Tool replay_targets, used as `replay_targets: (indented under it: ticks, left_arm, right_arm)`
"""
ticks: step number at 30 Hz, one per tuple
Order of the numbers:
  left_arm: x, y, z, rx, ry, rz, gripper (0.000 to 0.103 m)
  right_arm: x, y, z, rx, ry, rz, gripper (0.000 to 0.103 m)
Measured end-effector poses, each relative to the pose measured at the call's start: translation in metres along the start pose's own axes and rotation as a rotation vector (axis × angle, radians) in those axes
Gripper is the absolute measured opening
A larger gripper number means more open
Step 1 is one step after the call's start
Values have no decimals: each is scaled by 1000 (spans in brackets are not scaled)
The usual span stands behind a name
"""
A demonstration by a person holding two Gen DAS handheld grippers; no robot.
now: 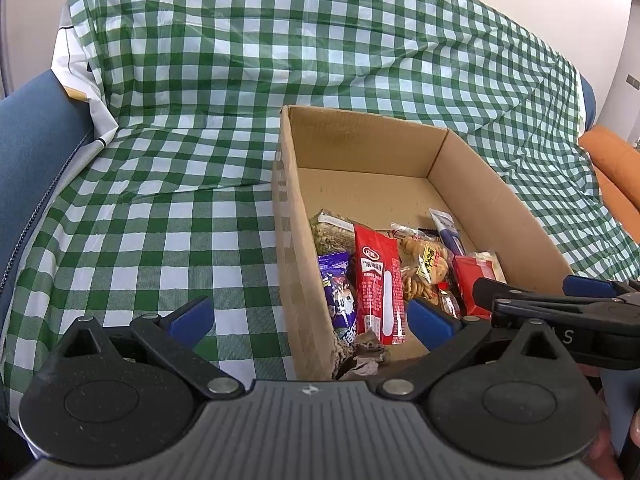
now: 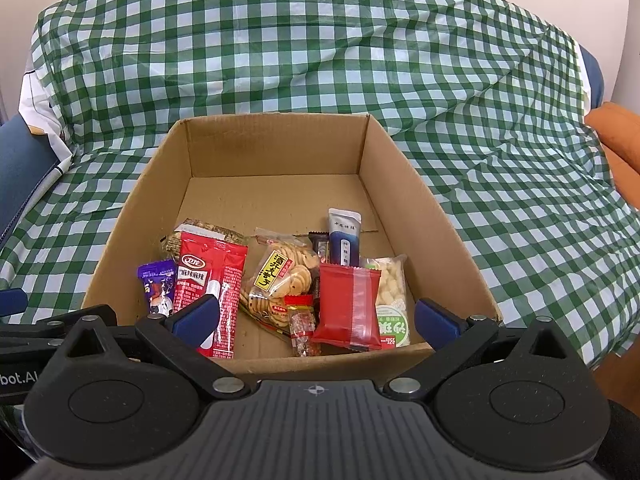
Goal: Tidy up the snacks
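Observation:
An open cardboard box sits on the green checked cloth. Inside its near half lie several snacks: a long red packet, a purple packet, a clear bag of round biscuits, a square red packet, a blue-and-white sachet and a white-and-green bag. My right gripper stands open over the box's near wall, holding nothing. My left gripper is open too, straddling the box's left wall, empty.
The green checked cloth covers a sofa seat and backrest. A blue cushion lies at the left, an orange one at the right. The right gripper's body shows at the right of the left wrist view. The box's far half is bare cardboard.

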State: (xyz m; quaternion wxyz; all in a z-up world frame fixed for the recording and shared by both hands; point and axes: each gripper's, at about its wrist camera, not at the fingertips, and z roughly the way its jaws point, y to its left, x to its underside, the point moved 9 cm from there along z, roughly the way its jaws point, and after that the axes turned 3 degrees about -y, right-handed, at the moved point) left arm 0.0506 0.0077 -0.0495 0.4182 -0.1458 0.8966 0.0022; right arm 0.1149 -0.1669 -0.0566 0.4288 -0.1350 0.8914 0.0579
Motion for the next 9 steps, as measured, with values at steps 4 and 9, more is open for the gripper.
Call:
replay_targets:
  ticks: [4, 9]
  left_arm:
    - [-2, -3, 0, 8, -17, 9, 103]
    - [-11, -10, -6, 46, -81, 28, 103]
  right_arm:
    - [0, 0, 0, -2, 5, 11, 102]
    - [-4, -2, -3, -15, -10, 34, 102]
